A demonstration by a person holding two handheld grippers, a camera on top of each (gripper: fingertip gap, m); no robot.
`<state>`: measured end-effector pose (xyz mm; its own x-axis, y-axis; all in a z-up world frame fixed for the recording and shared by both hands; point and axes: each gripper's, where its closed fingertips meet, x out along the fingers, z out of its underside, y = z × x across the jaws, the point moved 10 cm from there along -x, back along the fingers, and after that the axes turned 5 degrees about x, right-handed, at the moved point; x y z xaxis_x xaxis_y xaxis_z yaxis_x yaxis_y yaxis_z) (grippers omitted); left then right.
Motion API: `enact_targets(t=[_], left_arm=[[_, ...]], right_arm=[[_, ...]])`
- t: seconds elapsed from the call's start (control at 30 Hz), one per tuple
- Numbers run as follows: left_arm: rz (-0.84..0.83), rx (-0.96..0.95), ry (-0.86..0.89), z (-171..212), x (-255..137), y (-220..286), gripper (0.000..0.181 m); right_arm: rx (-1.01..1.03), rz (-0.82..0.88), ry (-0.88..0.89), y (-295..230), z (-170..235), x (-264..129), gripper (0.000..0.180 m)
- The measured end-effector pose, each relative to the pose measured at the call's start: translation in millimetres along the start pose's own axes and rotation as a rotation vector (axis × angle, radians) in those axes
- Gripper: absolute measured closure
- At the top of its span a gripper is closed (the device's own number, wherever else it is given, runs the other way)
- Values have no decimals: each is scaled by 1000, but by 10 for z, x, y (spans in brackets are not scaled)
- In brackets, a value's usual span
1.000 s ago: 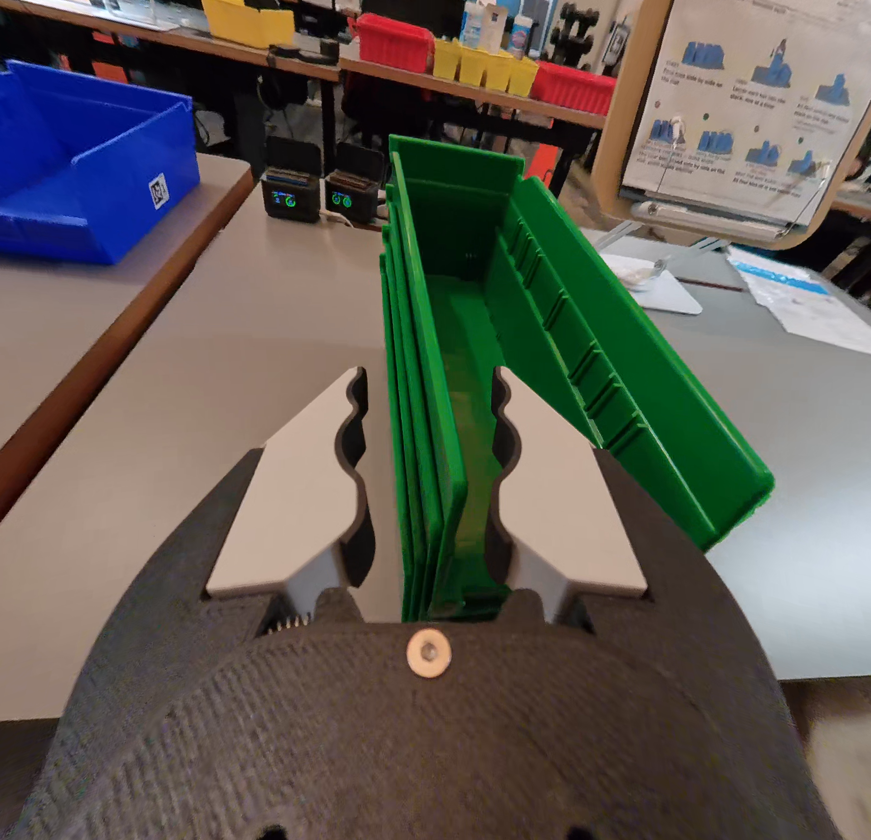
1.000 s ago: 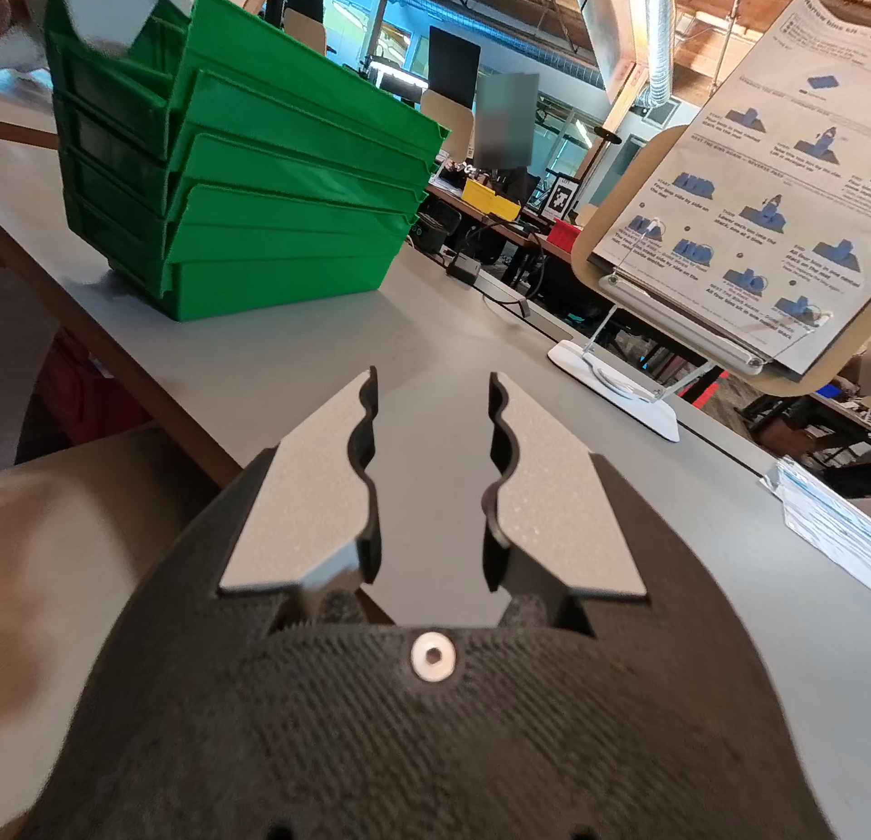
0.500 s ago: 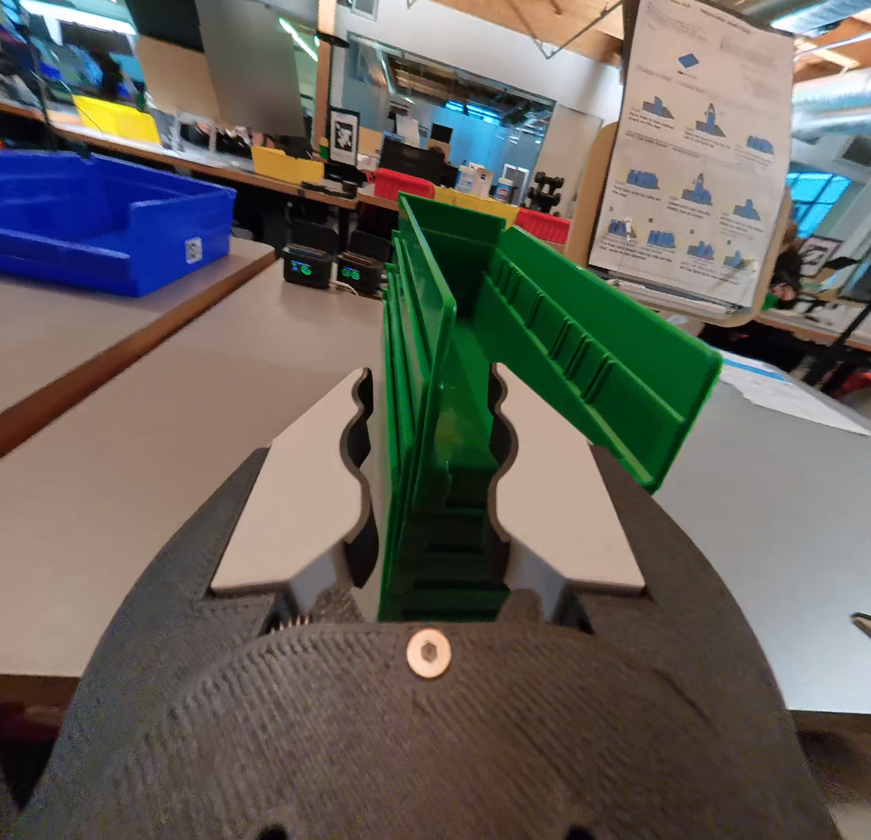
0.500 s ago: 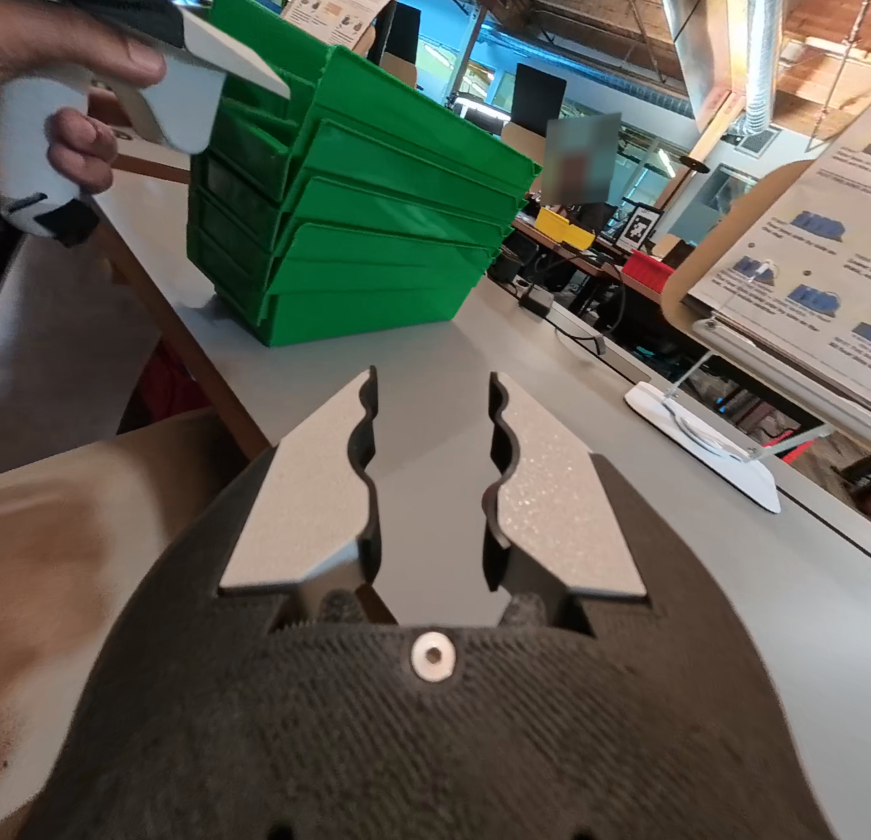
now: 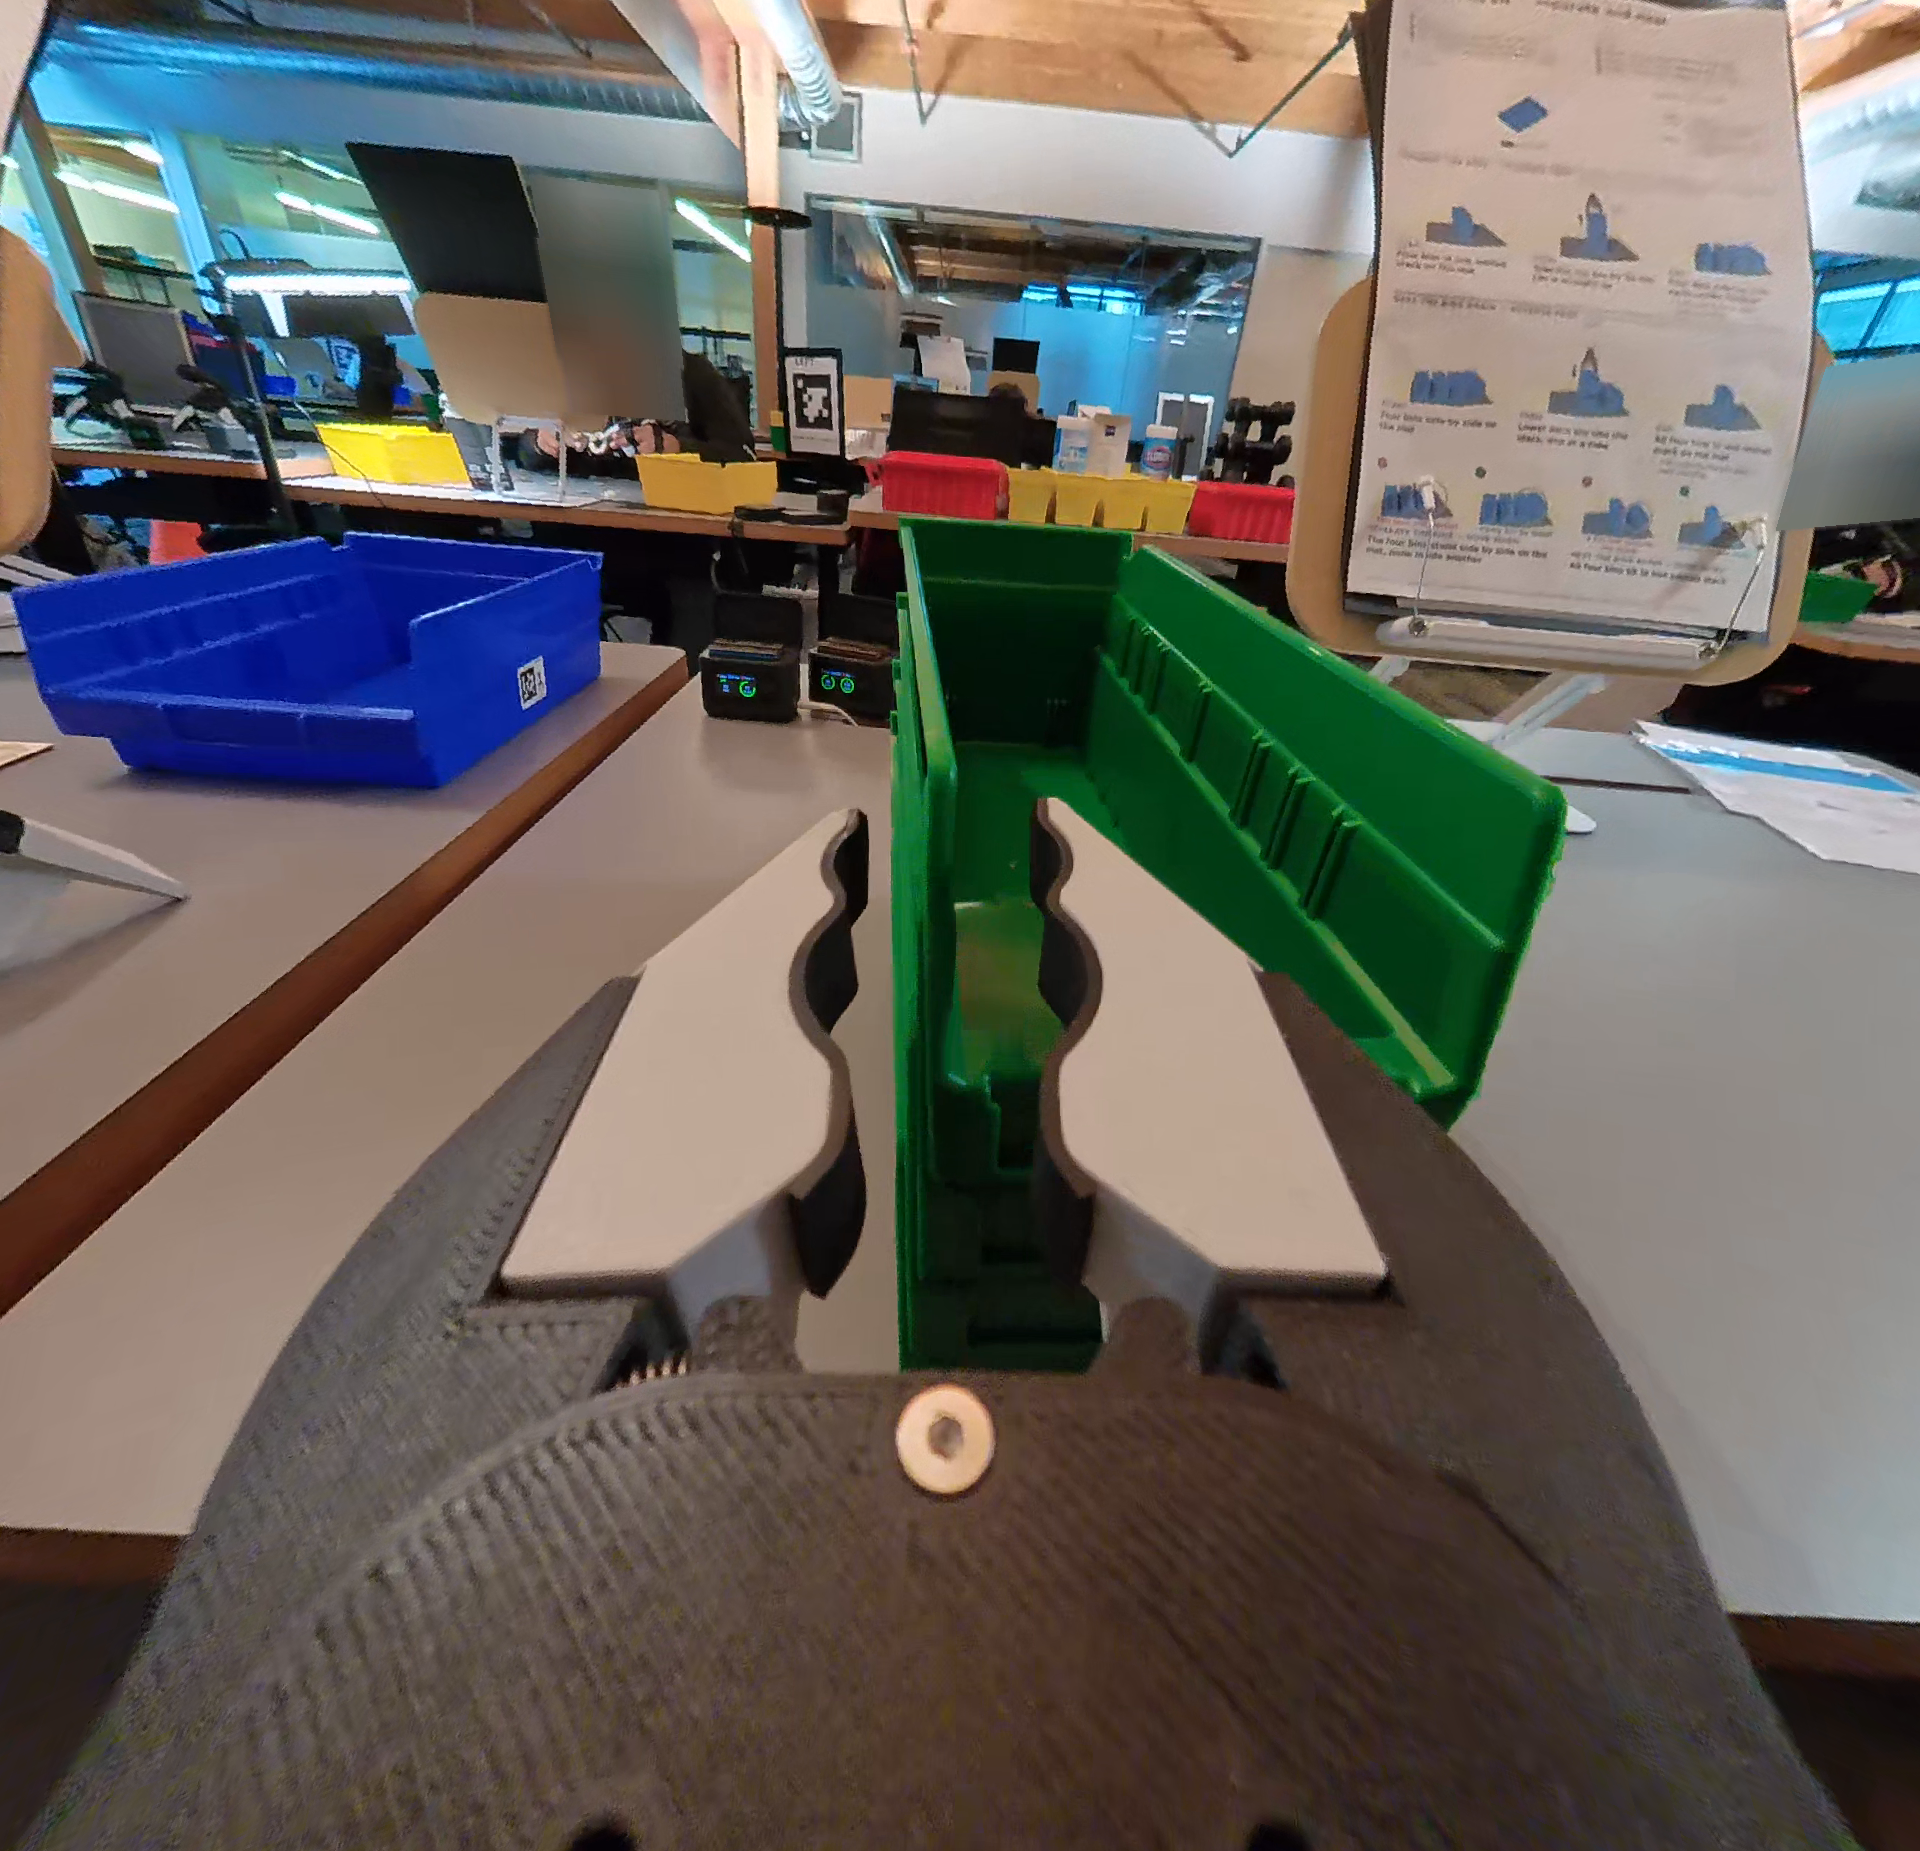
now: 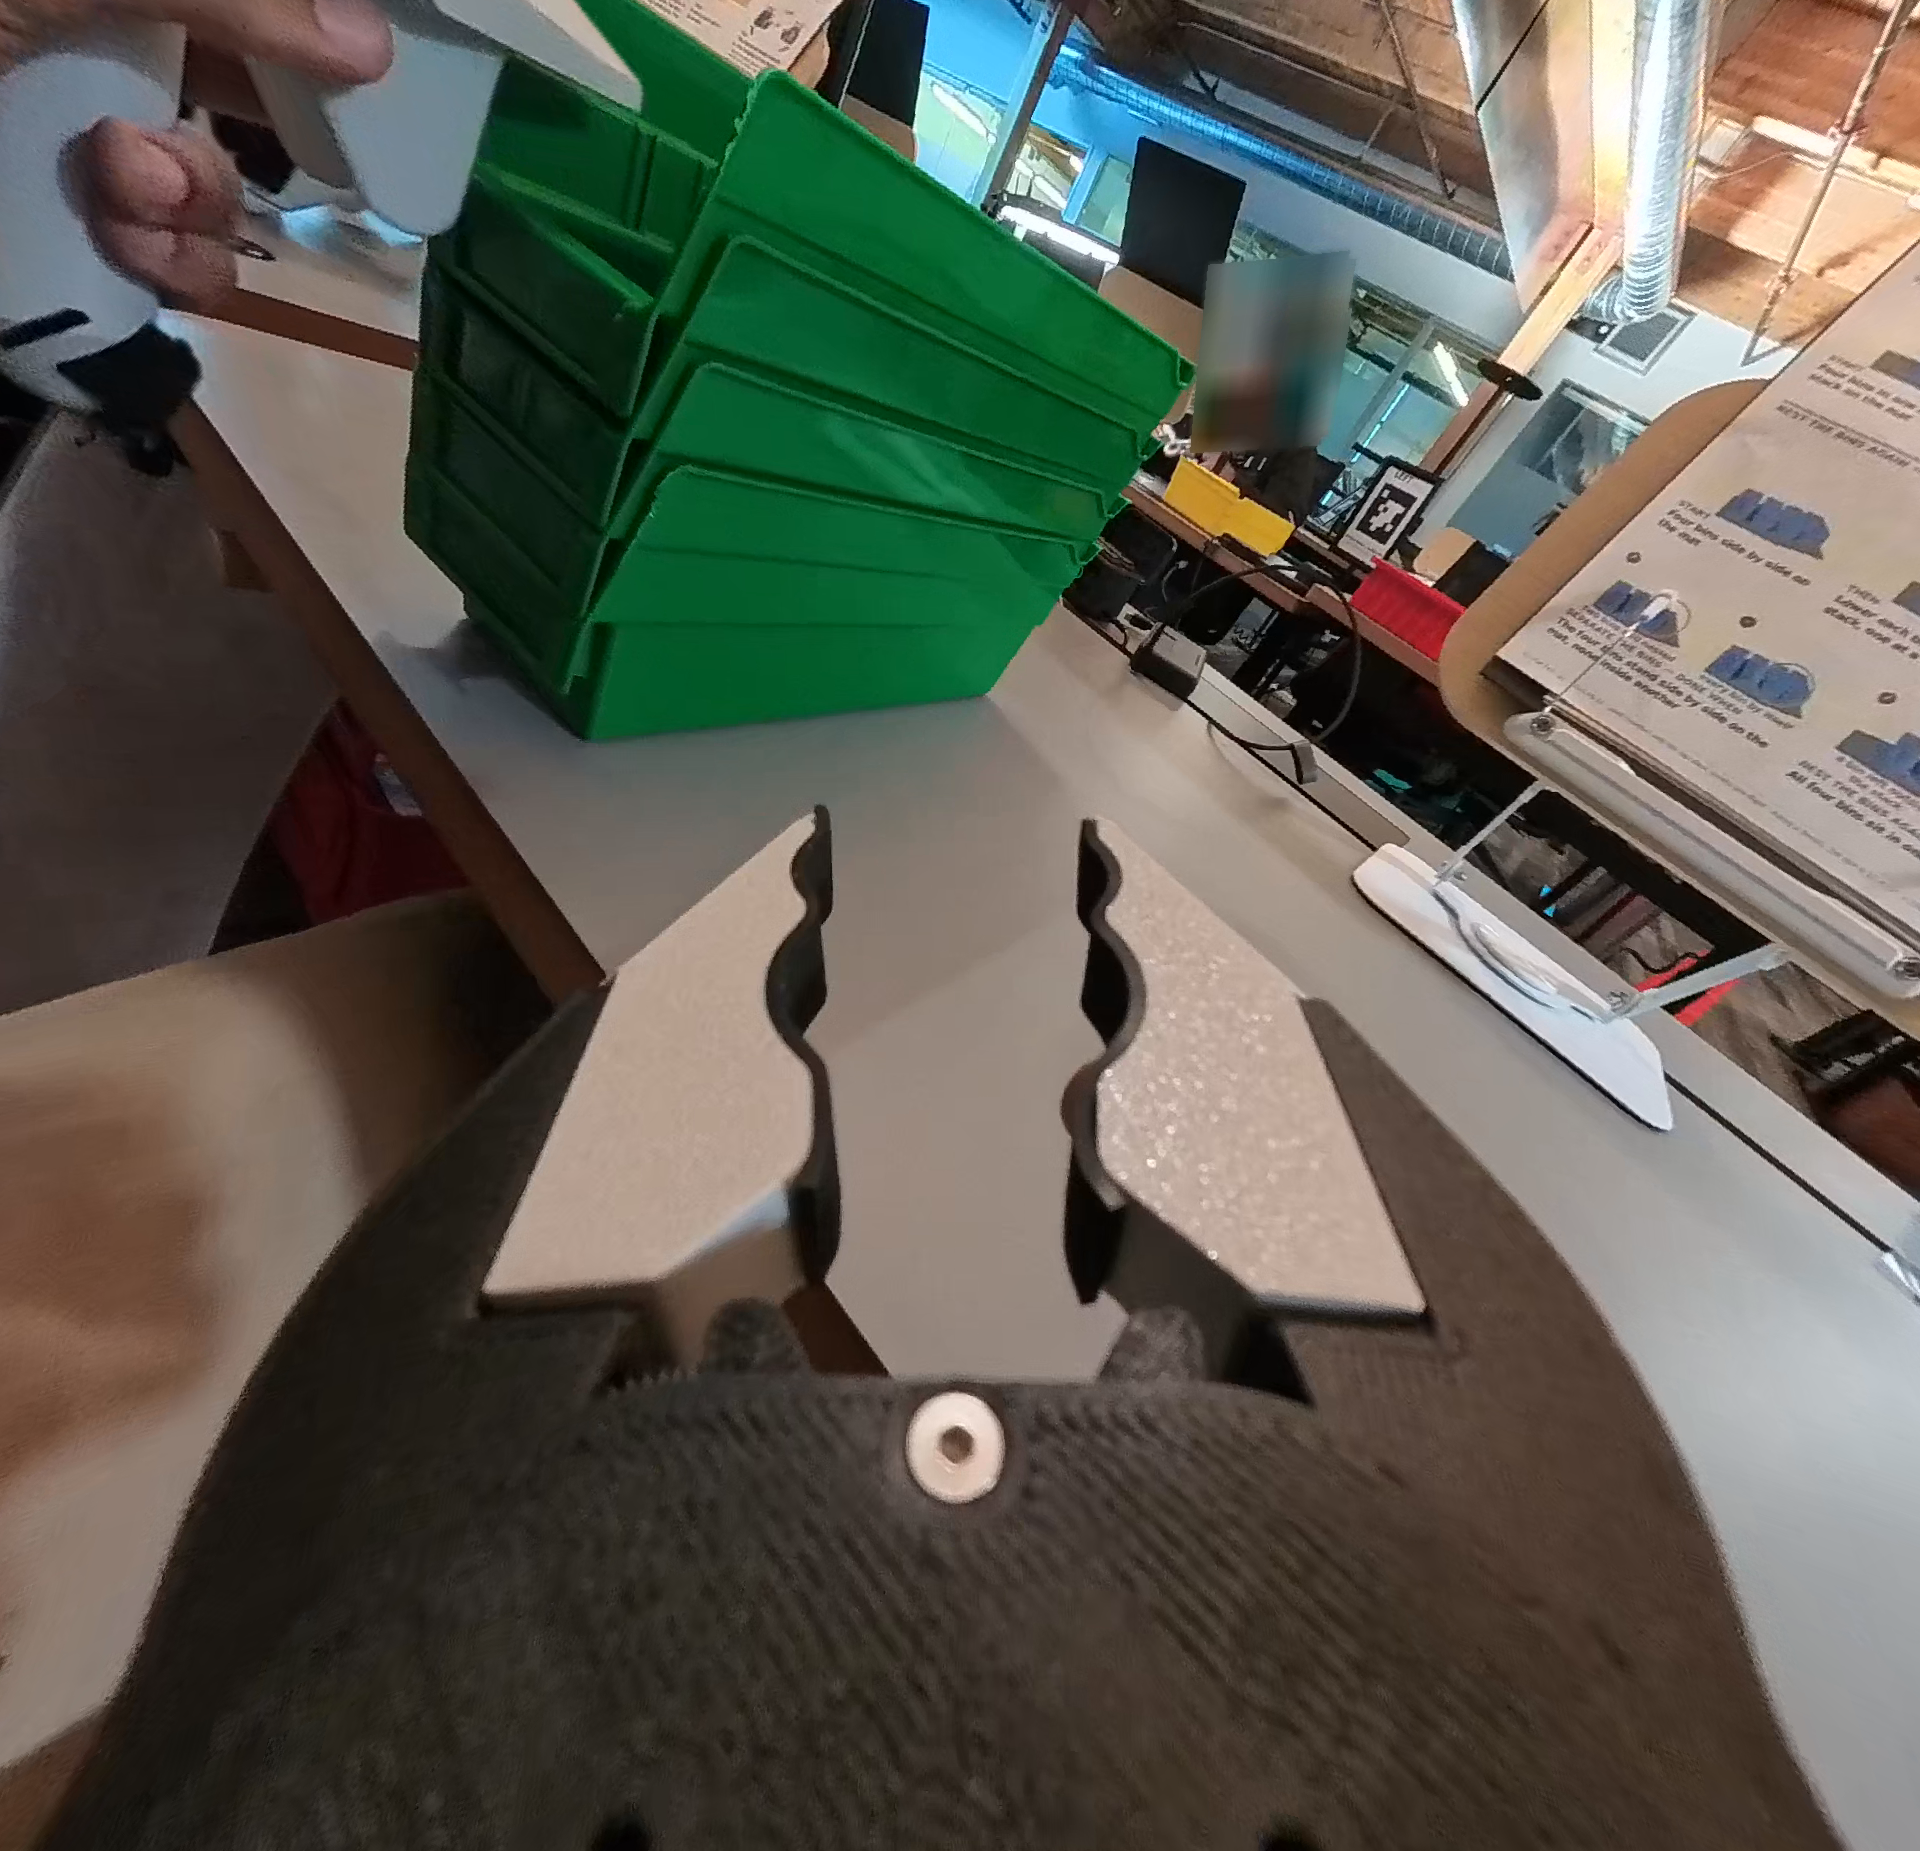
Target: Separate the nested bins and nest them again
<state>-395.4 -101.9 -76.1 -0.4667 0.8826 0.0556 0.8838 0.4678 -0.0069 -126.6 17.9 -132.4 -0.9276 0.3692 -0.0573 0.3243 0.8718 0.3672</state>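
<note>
Bins (image 6: 831, 513), five green ones counted, are nested fanned on the grey bench (image 6: 935, 814). One side wall of the top bin (image 5: 920, 866) is straddled between the left gripper (image 5: 951, 845) fingers, not clamped. Right gripper (image 6: 951, 866) fingers are parted, empty, the stack ahead to their left.

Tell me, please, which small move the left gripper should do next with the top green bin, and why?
Probably close the left gripper on the top bin's side wall, then lift. Its fingers straddle that wall with a gap on the left. The top bin already sits tilted up at the front of the stack of green bins, while the right gripper waits open and empty over the table.
</note>
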Motion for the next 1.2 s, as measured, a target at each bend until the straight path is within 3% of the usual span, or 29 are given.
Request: enact_targets(t=[0.07,0.17,0.23,1.2], left_arm=[[-3,2,-17,8,40,15,152],[-37,46,3,-8,60,33,177],[-51,80,22,-36,61,29,181],[29,-146,70,-91,98,-99,181]], right_arm=[[-6,8,-6,8,11,-12,133],[-16,22,-14,25,27,-33,133],[-21,33,-15,38,31,-52,133],[-29,54,-4,73,31,-79,135]])
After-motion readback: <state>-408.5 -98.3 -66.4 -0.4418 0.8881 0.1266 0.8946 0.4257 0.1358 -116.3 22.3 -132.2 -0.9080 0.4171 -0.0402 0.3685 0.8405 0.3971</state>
